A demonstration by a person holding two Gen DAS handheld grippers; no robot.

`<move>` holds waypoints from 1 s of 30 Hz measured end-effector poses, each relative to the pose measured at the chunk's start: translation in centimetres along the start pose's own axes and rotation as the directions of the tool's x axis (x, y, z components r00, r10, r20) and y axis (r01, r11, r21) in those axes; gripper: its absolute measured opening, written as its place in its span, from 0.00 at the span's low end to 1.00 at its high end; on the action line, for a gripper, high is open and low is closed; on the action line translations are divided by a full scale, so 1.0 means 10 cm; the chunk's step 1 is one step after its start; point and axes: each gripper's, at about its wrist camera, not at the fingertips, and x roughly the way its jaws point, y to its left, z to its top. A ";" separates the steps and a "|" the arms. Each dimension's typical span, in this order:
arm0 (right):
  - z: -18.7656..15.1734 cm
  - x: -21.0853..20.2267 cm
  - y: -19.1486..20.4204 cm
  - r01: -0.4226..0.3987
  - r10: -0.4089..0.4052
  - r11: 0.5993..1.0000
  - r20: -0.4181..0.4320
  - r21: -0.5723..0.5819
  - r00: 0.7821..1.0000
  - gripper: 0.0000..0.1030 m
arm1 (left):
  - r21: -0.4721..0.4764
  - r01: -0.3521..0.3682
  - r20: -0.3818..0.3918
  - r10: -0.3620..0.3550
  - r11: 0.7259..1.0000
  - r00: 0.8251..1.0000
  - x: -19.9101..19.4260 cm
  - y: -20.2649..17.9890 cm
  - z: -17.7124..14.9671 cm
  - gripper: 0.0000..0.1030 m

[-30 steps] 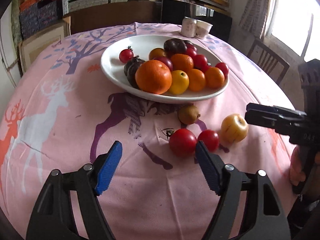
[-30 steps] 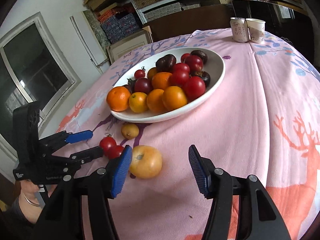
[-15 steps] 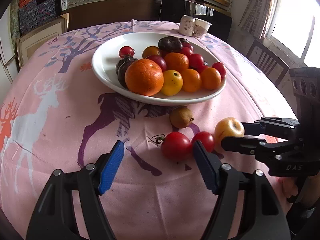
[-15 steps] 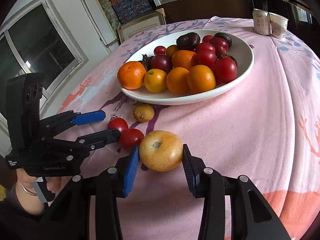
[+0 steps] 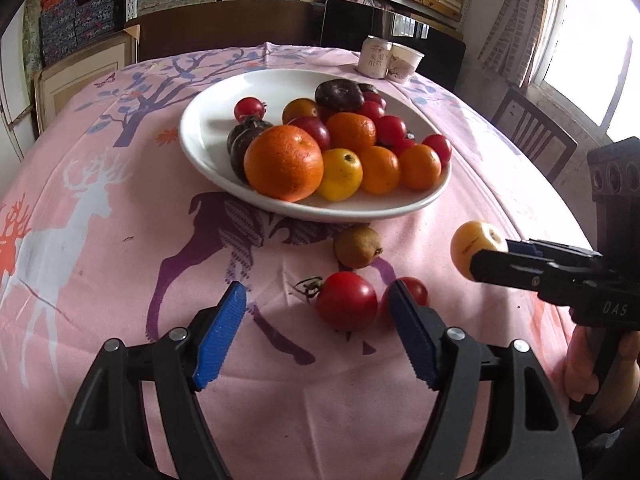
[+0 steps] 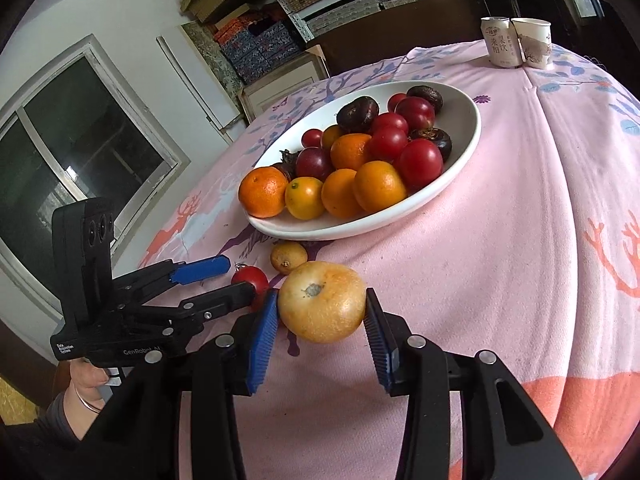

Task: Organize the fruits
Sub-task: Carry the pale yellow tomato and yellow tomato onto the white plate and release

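A white bowl (image 5: 208, 160) (image 6: 460, 148) on the pink tablecloth holds several oranges, tomatoes and dark fruits. My right gripper (image 6: 322, 314) is shut on a yellow fruit (image 6: 322, 307) (image 5: 472, 244) and holds it a little above the cloth. My left gripper (image 5: 316, 328) (image 6: 236, 276) is open, low over the cloth, with a big red tomato (image 5: 346, 301) (image 6: 250, 278) between its fingers. A smaller red tomato (image 5: 414, 290) lies by the right finger. A brown kiwi (image 5: 357, 247) (image 6: 289, 257) lies in front of the bowl.
A drink can (image 5: 374, 57) (image 6: 498, 42) and a paper cup (image 5: 406, 62) (image 6: 534, 43) stand at the table's far edge. A wooden chair (image 5: 532, 132) stands at the right. Shelves and boxes line the back wall.
My right gripper closed on the yellow fruit and lifted it off the cloth. My left gripper moved forward around the big red tomato.
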 end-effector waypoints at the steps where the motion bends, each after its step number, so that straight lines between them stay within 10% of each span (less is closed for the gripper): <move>1: 0.00 0.00 -0.01 -0.003 0.003 1.000 0.001 0.006 1.000 0.42 | -0.024 -0.004 -0.001 0.004 1.000 1.000 0.02 0.02 0.02 0.70; 11: 0.01 -0.02 -0.03 -0.015 0.015 1.000 0.017 0.010 1.000 0.42 | -0.203 0.021 -0.045 -0.031 0.979 0.998 -0.06 0.32 -0.09 0.74; 18: 0.01 -0.05 -0.03 -0.022 0.021 1.000 0.027 0.010 0.999 0.42 | -0.095 0.084 -0.045 -0.089 0.992 0.995 -0.33 0.09 -0.27 0.72; 24: 0.01 -0.05 -0.02 -0.016 0.016 1.000 0.031 0.009 0.999 0.42 | 0.022 -0.010 -0.001 0.010 1.000 1.000 -0.26 -0.15 -0.20 0.73; 30: 0.00 -0.07 -0.04 -0.025 0.024 1.000 0.036 0.015 0.999 0.42 | 0.059 -0.017 -0.048 0.020 0.998 0.999 -0.05 -0.16 -0.17 0.38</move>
